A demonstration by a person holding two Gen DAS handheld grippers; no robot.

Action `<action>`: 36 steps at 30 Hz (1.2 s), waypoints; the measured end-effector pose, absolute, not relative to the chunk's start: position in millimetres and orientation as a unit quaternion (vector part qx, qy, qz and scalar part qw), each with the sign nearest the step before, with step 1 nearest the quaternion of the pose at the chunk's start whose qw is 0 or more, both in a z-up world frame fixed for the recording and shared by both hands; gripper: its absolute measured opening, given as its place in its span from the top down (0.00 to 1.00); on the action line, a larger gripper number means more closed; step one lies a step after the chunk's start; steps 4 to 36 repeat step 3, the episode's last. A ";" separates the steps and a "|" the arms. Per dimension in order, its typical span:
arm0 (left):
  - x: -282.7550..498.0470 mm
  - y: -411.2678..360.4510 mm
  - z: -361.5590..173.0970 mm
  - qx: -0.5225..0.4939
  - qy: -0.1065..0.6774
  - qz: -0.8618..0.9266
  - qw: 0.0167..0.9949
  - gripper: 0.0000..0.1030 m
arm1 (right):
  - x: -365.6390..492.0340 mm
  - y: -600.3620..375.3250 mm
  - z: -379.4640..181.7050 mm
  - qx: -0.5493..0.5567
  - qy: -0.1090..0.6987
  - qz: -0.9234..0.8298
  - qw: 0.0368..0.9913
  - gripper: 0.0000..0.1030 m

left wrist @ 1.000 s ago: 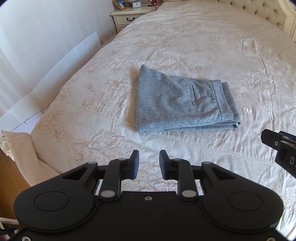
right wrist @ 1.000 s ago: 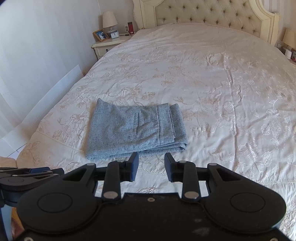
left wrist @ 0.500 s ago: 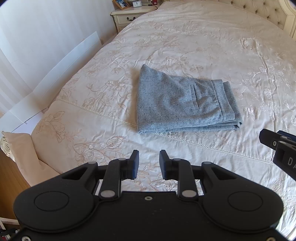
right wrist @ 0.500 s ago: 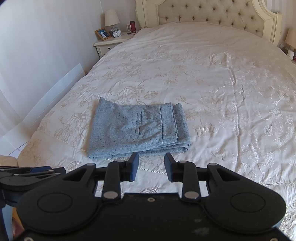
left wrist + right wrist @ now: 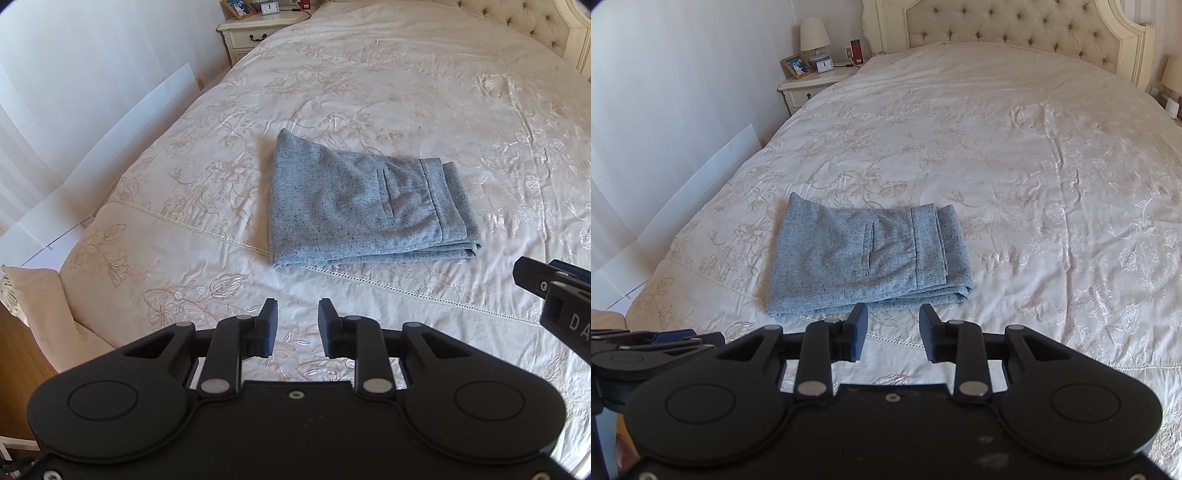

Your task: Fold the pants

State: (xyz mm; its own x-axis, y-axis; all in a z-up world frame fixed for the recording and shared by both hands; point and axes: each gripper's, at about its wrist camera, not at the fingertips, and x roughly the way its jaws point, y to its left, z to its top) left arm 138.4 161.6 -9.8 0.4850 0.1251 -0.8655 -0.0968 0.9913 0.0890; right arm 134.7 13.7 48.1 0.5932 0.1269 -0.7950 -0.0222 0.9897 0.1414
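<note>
The grey flecked pants (image 5: 362, 210) lie folded into a compact rectangle on the cream embroidered bedspread (image 5: 424, 92), waistband and back pocket on top, stacked edges to the right. They also show in the right wrist view (image 5: 864, 258). My left gripper (image 5: 297, 326) is open and empty, held above the bed's foot end, short of the pants. My right gripper (image 5: 893, 332) is open and empty, just short of the pants' near edge. The right gripper's body shows at the right edge of the left wrist view (image 5: 557, 299).
A tufted headboard (image 5: 1015, 26) stands at the far end. A nightstand (image 5: 809, 86) with a lamp, photo frame and clock is at the far left. A white wall (image 5: 665, 110) runs along the left. A pillow (image 5: 40, 306) lies off the bed's lower left corner.
Both grippers have drawn back and risen a little from the pants. The pants lie unchanged. The jaws stay open.
</note>
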 end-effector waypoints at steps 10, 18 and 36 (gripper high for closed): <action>138.5 161.1 -10.0 0.015 0.503 0.064 0.862 0.66 | 135.5 12.7 46.7 0.060 0.451 0.042 0.890 0.68; 138.5 161.1 -10.0 0.015 0.503 0.064 0.862 0.66 | 135.5 12.7 46.7 0.060 0.451 0.042 0.890 0.68; 138.5 161.1 -10.0 0.015 0.503 0.064 0.862 0.66 | 135.5 12.7 46.7 0.060 0.451 0.042 0.890 0.68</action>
